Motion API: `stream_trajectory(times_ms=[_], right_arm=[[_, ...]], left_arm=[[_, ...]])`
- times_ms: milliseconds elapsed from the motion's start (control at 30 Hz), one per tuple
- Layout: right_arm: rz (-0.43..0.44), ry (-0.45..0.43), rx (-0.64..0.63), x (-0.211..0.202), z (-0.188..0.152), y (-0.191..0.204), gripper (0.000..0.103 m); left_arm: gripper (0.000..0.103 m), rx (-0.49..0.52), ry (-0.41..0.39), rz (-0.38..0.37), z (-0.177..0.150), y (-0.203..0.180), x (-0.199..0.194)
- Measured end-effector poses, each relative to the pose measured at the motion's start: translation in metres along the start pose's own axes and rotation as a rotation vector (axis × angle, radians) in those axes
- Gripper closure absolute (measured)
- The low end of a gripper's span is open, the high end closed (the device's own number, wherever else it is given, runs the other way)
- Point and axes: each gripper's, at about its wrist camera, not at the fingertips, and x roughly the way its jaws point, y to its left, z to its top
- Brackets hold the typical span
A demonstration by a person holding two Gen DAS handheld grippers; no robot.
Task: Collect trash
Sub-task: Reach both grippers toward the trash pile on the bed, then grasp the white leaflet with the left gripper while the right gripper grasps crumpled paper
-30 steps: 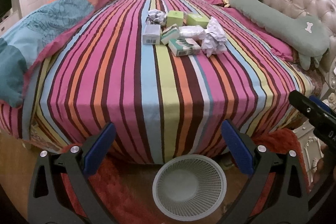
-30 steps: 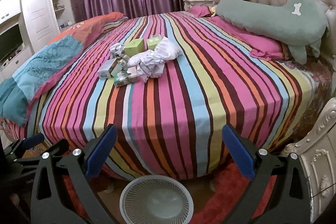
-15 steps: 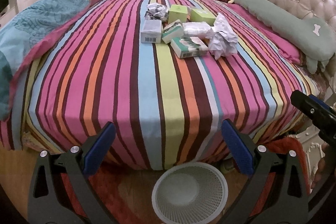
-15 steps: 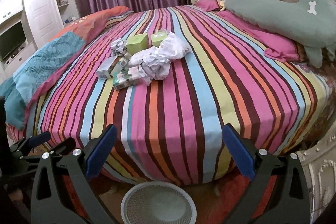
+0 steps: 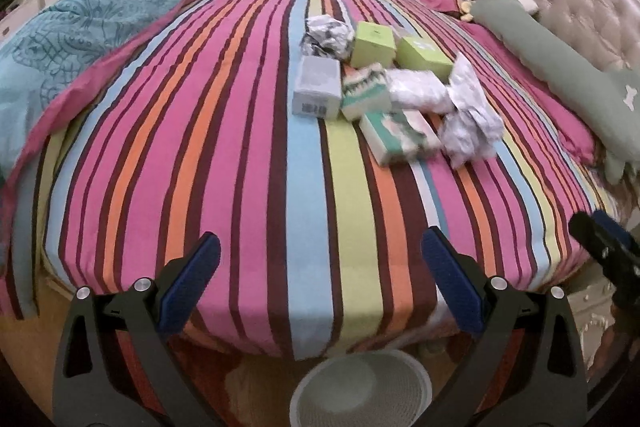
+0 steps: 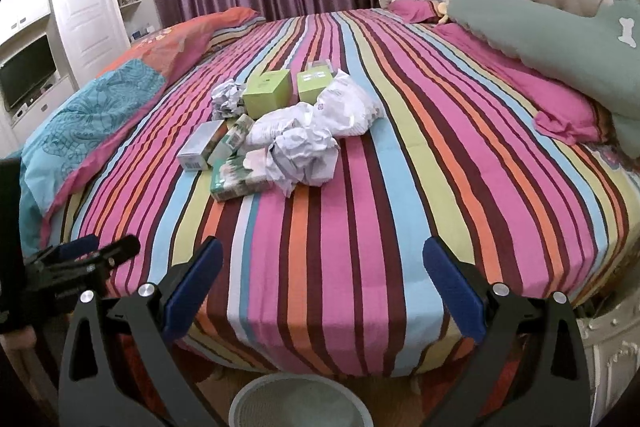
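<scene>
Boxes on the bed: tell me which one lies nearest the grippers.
The green-and-white patterned box at the pile's front edge, beside the big crumpled paper. The grey box and both lime boxes sit farther back.

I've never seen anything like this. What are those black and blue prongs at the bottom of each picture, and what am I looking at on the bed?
The prongs are two-finger grippers that a person holds, one in each hand. Each carries a wide-angle camera looking forward along its fingers, so one picture comes from the left gripper and the other from the right gripper. Both are open and hold nothing. Ahead is a bed with a striped sheet. On it lies a pile of trash: crumpled paper, two green boxes, a grey box and patterned cartons. A white mesh bin stands on the floor at the foot of the bed, below the grippers.
</scene>
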Motion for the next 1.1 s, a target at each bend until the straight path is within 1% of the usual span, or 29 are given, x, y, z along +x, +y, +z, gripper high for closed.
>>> stream_trajectory(times_ms=[167, 300, 433, 633, 767, 900, 1100], right_arm=[[0.020, 0.029, 0.000, 0.022, 0.011, -0.001, 0.008], [0.032, 0.054, 0.006, 0.045, 0.023, -0.002, 0.008], [0.049, 0.064, 0.000, 0.059, 0.034, 0.000, 0.008], [0.082, 0.083, -0.010, 0.080, 0.049, 0.005, 0.008], [0.093, 0.100, 0.016, 0.092, 0.055, 0.001, 0.008], [0.092, 0.124, 0.010, 0.103, 0.057, 0.001, 0.008], [0.092, 0.167, 0.027, 0.122, 0.061, -0.003, 0.008]], left_arm=[[0.006, -0.013, 0.006, 0.013, 0.026, 0.005, 0.021], [0.006, -0.017, 0.026, 0.020, 0.048, 0.006, 0.045], [0.006, -0.045, 0.042, 0.024, 0.067, 0.008, 0.067], [0.006, -0.053, 0.056, 0.038, 0.092, 0.007, 0.094], [0.006, -0.070, 0.065, 0.036, 0.106, 0.008, 0.108], [0.006, -0.079, 0.075, 0.039, 0.121, 0.010, 0.123], [0.006, -0.043, 0.125, 0.091, 0.128, 0.012, 0.146]])
